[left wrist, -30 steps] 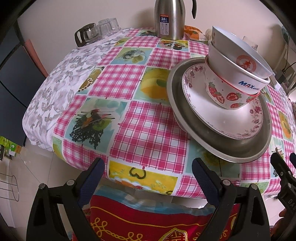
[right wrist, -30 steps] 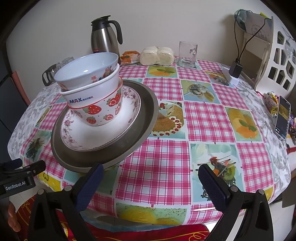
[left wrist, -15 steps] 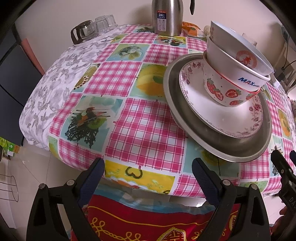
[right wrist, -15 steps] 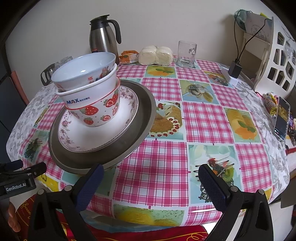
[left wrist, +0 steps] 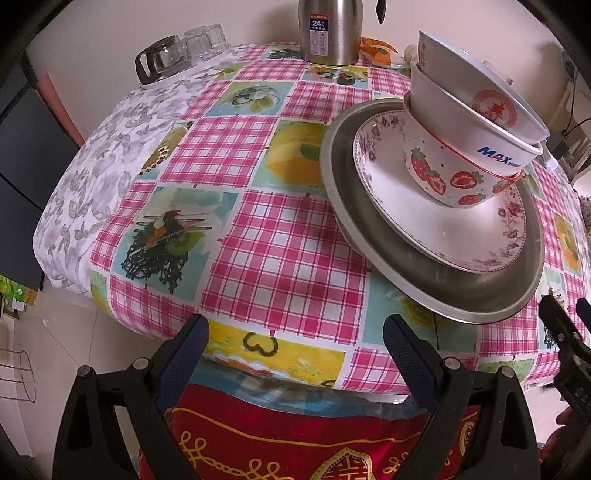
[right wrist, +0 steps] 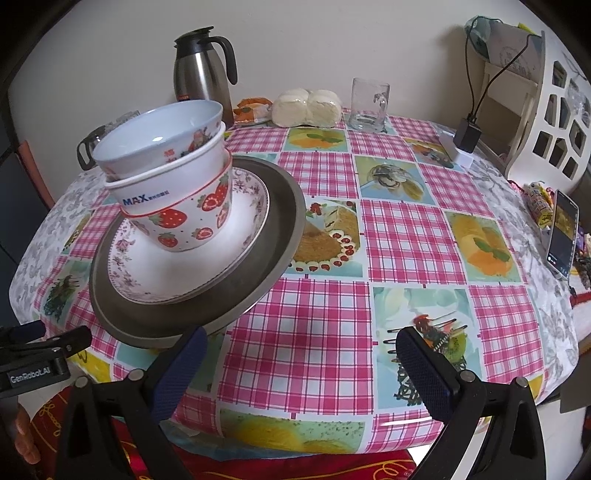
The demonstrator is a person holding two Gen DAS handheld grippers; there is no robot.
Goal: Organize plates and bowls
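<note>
A stack stands on the checked tablecloth: a large steel plate (left wrist: 413,258) (right wrist: 284,206), a floral white plate (left wrist: 399,192) (right wrist: 177,273) on it, then a strawberry bowl (left wrist: 439,177) (right wrist: 188,221), a white MAX bowl (left wrist: 461,136) (right wrist: 162,188) and a top bowl with a red emblem (left wrist: 480,96) (right wrist: 159,144) nested in it. My left gripper (left wrist: 293,345) is open and empty at the table's near edge, left of the stack. My right gripper (right wrist: 301,356) is open and empty at the near edge, right of the stack.
A steel thermos (left wrist: 330,31) (right wrist: 201,77) stands at the back. A glass pot and upturned glasses (left wrist: 177,51) sit at the far left. Wrapped buns (right wrist: 306,107), a glass mug (right wrist: 369,105), a charger (right wrist: 467,138) and a phone (right wrist: 561,232) lie to the right.
Both grippers have moved a little closer to the table, so the stack looks larger. The stack has not moved and both grippers stay open.
</note>
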